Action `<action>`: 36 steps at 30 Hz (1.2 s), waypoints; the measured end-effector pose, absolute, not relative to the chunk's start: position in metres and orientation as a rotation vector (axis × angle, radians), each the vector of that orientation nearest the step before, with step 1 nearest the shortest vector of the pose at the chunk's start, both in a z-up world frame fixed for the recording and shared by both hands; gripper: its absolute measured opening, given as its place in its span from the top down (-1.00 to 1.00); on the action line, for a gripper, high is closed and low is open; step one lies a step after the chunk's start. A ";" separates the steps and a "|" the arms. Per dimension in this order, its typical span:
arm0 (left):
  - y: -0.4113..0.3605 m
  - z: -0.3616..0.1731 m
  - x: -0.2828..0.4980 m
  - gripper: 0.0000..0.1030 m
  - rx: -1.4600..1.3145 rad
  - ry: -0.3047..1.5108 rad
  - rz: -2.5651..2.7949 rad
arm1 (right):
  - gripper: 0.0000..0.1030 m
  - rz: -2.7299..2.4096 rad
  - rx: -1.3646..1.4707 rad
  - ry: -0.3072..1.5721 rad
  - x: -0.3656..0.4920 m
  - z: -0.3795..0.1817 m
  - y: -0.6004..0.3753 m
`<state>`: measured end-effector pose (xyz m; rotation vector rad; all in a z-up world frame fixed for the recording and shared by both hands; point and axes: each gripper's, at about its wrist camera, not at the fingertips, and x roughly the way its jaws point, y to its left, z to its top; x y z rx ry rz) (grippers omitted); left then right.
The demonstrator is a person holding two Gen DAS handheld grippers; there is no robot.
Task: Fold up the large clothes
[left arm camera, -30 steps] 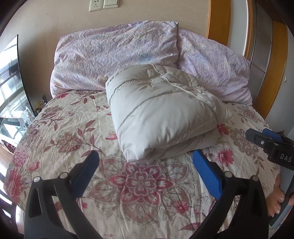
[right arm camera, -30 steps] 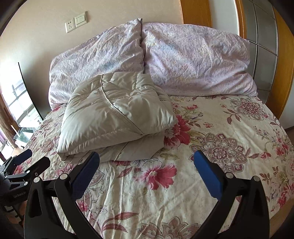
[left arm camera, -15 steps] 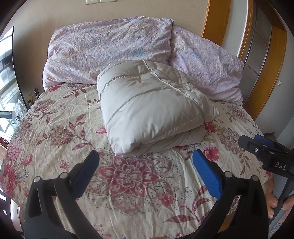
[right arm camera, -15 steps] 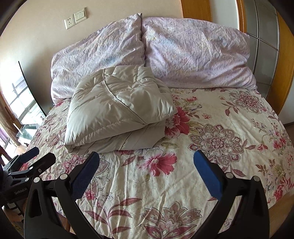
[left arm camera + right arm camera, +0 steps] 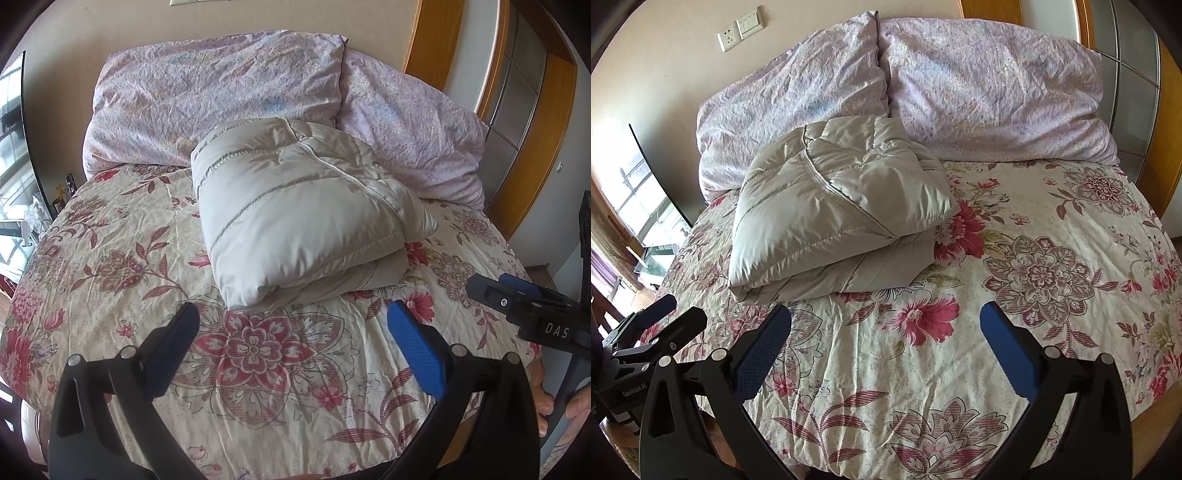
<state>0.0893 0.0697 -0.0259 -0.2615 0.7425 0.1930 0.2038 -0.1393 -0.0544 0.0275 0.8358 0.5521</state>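
Note:
A beige puffer jacket lies folded into a thick bundle on the floral bedspread, just in front of the pillows. It also shows in the right wrist view. My left gripper is open and empty, held above the bedspread short of the jacket's near edge. My right gripper is open and empty, to the right of the jacket and short of it. The right gripper also shows at the right edge of the left wrist view, and the left gripper at the lower left of the right wrist view.
Two lilac pillows lean against the wall behind the jacket. A wooden door frame stands to the right of the bed. A window and a dark panel are on the left. The bed's near edge is just below the grippers.
Both grippers have drawn back and up from the jacket, so more of the bedspread shows in front of it. The jacket has not moved. Both stay open.

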 end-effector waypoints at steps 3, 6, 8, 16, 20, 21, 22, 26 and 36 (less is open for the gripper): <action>0.069 -0.025 0.089 -0.95 -0.265 0.746 0.186 | -0.97 0.560 0.029 0.844 0.204 -0.054 -0.138; 0.067 -0.025 0.089 -0.95 -0.261 0.749 0.183 | -0.97 0.562 0.027 0.849 0.204 -0.054 -0.138; 0.066 -0.025 0.089 -0.96 -0.259 0.752 0.182 | -0.97 0.564 0.028 0.852 0.204 -0.054 -0.138; 0.065 -0.025 0.089 -0.95 -0.257 0.753 0.182 | -0.97 0.565 0.032 0.860 0.205 -0.053 -0.139; 0.065 -0.024 0.089 -0.95 -0.258 0.756 0.179 | -0.97 0.568 0.038 0.877 0.204 -0.053 -0.139; 0.065 -0.023 0.088 -0.95 -0.257 0.754 0.178 | -0.97 0.568 0.039 0.875 0.204 -0.052 -0.139; 0.065 -0.023 0.089 -0.95 -0.255 0.752 0.179 | -0.97 0.567 0.039 0.872 0.204 -0.052 -0.139; 0.064 -0.021 0.088 -0.95 -0.252 0.748 0.182 | -0.97 0.570 0.038 0.865 0.202 -0.050 -0.140; 0.064 -0.021 0.088 -0.95 -0.248 0.750 0.184 | -0.97 0.570 0.040 0.866 0.202 -0.051 -0.139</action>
